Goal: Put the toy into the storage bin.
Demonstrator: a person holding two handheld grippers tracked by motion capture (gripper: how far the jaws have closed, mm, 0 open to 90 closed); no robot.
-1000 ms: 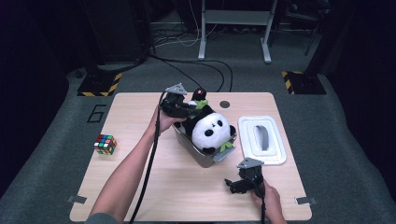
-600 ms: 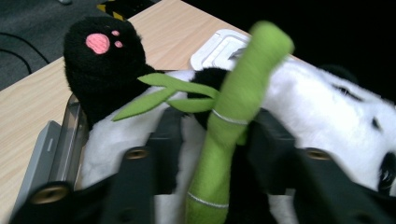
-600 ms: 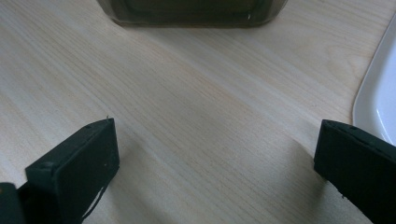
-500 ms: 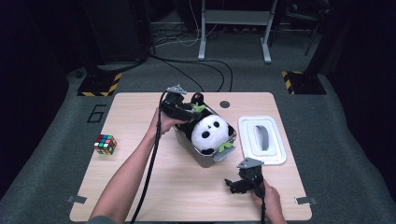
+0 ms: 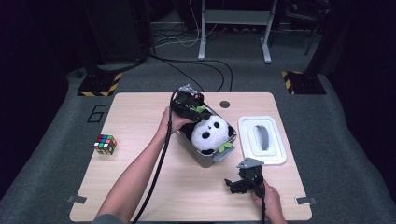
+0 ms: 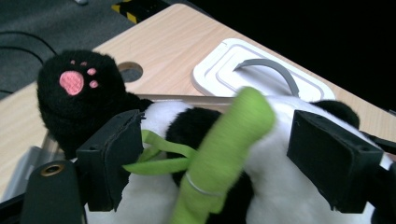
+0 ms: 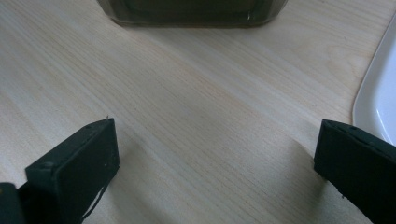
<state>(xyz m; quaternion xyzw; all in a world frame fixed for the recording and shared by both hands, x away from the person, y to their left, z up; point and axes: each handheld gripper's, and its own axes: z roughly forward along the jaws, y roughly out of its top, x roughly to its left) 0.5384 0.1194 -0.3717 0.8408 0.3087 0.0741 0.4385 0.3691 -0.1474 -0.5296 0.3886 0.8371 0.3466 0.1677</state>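
Two jaws of the left gripper (image 6: pixel 219 154), just opening, straddle the panda plush (image 5: pixel 211 134) lying in the metal box (image 5: pixel 201 157) at mid-table, pads off its green bamboo stalk (image 6: pixel 224 154). Nearer right, the right gripper (image 5: pixel 235 183) rests released, well apart.

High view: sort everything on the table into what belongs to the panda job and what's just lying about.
Part of the job:
- plush panda
- metal tin it sits in
- white lid
- left gripper, jaws just opened, astride the panda's green bamboo

Lying about:
- colour cube
- right gripper, open over bare table
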